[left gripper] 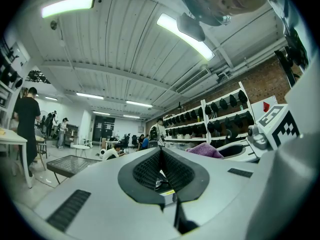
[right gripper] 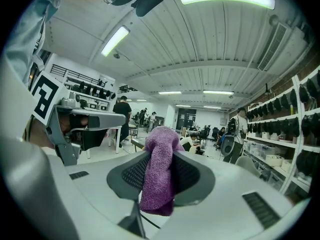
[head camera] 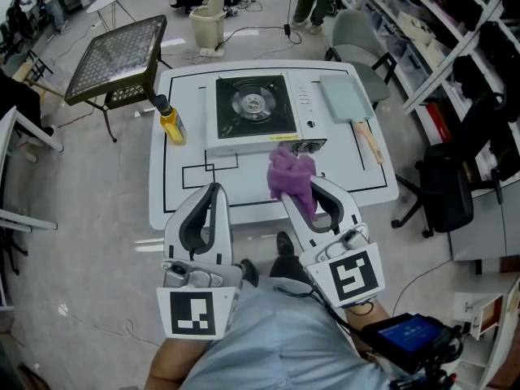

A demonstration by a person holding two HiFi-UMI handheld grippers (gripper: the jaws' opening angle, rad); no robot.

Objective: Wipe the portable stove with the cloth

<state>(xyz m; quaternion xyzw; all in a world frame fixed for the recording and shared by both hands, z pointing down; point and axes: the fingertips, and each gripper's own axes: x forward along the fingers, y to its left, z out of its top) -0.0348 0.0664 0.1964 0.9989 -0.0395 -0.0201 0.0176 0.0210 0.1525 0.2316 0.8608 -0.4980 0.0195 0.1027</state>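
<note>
Grippers are closest, right by the person's body. The left gripper (head camera: 213, 188) has its jaws pressed together with nothing in them, and it hangs over the near edge of the white table (head camera: 183, 210). The right gripper (head camera: 305, 187) is beside it and pinches the purple cloth (head camera: 291, 177) tight between its jaws. The cloth pokes up above the jaws and droops down below them. A little farther on sits the portable stove (head camera: 256, 112), in the middle of the table, with its round burner on top. The cloth is held up just in front of the stove's front side, and I think it is not rubbing the stove yet. So picking up the cloth looks done, and all the wiping is left to do. A yellow bottle (head camera: 172, 125) stands to the left of the stove, and a flat green tool with a wooden handle (head camera: 349, 102) lies to its right
</note>
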